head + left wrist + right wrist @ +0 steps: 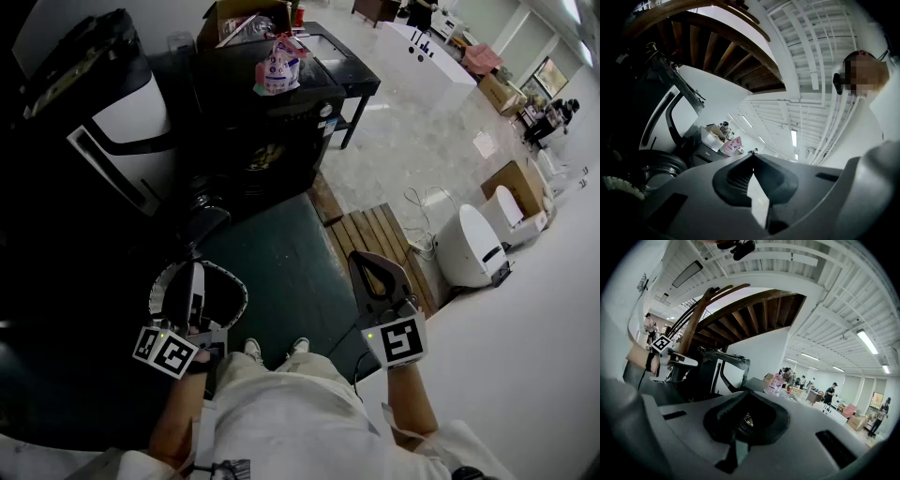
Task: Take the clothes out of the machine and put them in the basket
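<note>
My left gripper (pixel 194 270) is shut and empty, and it hangs over a round mesh basket (pixel 234 283) with a white rim on the floor. My right gripper (pixel 355 257), further right over the dark mat, is also shut with nothing in it. The dark washing machine (pixel 267 141) stands ahead, its round door (pixel 204 217) low at the front left. In the left gripper view the jaws (pixel 752 155) meet at the tip, and the drum ring (pixel 658 165) lies at the lower left. The right gripper (pixel 744 393) points toward the machine. No clothes show in any view.
A pink bag (pixel 277 64) and a cardboard box (pixel 242 17) sit on top of the black units. A wooden pallet (pixel 375 239) and white appliances (pixel 473 246) lie to the right. A tall black and white unit (pixel 122 122) stands left. My feet (pixel 274 349) are on the green mat (pixel 281 272).
</note>
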Action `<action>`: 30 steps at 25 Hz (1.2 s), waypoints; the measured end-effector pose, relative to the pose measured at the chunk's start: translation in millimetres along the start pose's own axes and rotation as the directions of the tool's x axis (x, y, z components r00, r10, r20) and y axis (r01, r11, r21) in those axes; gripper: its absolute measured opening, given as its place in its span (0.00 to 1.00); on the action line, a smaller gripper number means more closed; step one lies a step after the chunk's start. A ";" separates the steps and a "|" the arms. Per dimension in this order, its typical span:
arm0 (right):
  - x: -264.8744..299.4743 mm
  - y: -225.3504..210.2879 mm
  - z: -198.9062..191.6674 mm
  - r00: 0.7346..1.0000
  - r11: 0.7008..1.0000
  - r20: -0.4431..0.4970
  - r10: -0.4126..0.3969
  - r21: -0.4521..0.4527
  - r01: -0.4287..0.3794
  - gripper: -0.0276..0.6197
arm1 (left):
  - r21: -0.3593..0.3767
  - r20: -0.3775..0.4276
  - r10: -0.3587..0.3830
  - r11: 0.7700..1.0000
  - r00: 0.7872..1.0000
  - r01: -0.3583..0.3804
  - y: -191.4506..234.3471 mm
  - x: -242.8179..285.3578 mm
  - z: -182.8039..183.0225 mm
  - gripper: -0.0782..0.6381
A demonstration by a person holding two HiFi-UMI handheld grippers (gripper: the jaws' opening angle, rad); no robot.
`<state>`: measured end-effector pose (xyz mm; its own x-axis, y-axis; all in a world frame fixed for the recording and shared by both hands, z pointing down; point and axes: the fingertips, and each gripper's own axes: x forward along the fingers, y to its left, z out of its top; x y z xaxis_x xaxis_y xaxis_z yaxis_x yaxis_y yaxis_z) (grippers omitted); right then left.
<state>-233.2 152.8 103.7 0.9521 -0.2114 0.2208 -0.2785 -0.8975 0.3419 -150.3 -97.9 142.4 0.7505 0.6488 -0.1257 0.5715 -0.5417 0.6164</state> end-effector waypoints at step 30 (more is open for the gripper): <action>-54.3 -89.2 -84.9 0.999 0.989 -0.008 -0.051 0.139 0.051 0.06 | -0.067 -0.017 0.080 0.994 0.997 -0.081 -25.5 93.9 -73.9 0.83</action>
<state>-270.8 277.2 138.8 0.9639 -0.1625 0.2110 -0.2093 -0.9521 0.2228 -118.9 16.4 172.3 0.7879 0.6125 -0.0632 0.4855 -0.5549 0.6756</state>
